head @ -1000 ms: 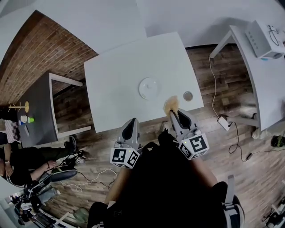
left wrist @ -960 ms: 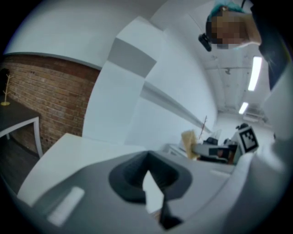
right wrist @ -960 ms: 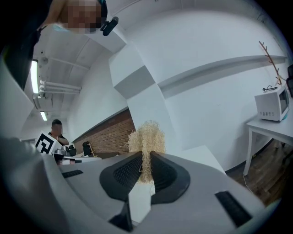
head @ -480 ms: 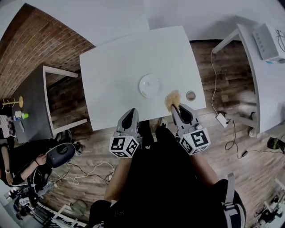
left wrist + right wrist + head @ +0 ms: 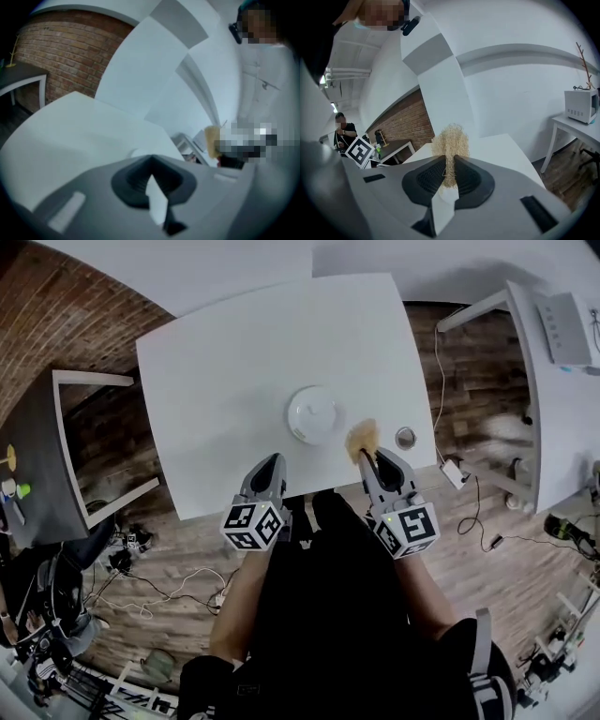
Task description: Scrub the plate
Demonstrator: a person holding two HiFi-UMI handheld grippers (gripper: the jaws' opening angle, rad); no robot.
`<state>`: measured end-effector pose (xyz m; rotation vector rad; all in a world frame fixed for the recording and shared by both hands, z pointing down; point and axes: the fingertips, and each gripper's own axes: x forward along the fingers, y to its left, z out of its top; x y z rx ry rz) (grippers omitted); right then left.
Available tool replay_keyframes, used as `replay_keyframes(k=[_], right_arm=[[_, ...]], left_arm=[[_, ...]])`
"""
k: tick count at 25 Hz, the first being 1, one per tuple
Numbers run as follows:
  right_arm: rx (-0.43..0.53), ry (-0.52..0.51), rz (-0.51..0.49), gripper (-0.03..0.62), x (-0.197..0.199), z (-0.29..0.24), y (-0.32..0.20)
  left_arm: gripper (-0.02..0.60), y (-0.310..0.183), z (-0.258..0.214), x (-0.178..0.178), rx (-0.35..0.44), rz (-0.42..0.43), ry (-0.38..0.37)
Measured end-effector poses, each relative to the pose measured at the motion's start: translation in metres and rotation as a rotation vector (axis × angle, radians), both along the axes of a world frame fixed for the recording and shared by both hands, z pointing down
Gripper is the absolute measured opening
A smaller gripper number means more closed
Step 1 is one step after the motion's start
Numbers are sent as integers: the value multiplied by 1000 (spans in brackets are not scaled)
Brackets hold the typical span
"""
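A round white plate (image 5: 313, 414) lies on the white table (image 5: 216, 381), a little in from its near edge. My right gripper (image 5: 368, 457) is shut on a tan fibrous scrubber (image 5: 362, 436), which hangs over the table just right of the plate without touching it. In the right gripper view the scrubber (image 5: 450, 140) sticks up from between the closed pads of the right gripper (image 5: 450, 161). My left gripper (image 5: 270, 463) is at the table's near edge, below and left of the plate, shut on nothing. In the left gripper view the left gripper (image 5: 150, 161) has its pads meeting.
A small round grey dish (image 5: 405, 437) sits near the table's right front corner. A second white table (image 5: 553, 399) with a white appliance (image 5: 565, 329) stands at the right. A dark side table (image 5: 37, 456) is at the left. Cables (image 5: 469, 512) lie on the wood floor.
The view has swung over the table, so the plate sits more central. Both grippers have moved slightly forward toward the near edge. The right one still holds the scrubber.
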<state>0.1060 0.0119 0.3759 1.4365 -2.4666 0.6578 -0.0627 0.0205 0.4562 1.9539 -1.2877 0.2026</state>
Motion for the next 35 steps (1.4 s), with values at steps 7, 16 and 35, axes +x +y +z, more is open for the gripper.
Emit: replay_keyframes(k=[7,16,35], right_arm=[[-63,50,-10,44,-6,40,-17],[-155,142,-39,44,-18,95,-29],[-307,339,-73,44,-9,182,-34]], left_arm=[[48,-21,50,14,-142,40,101],[77,-33,103,22,-316,42,131],[26,-41,130,36,-408,-25,149]])
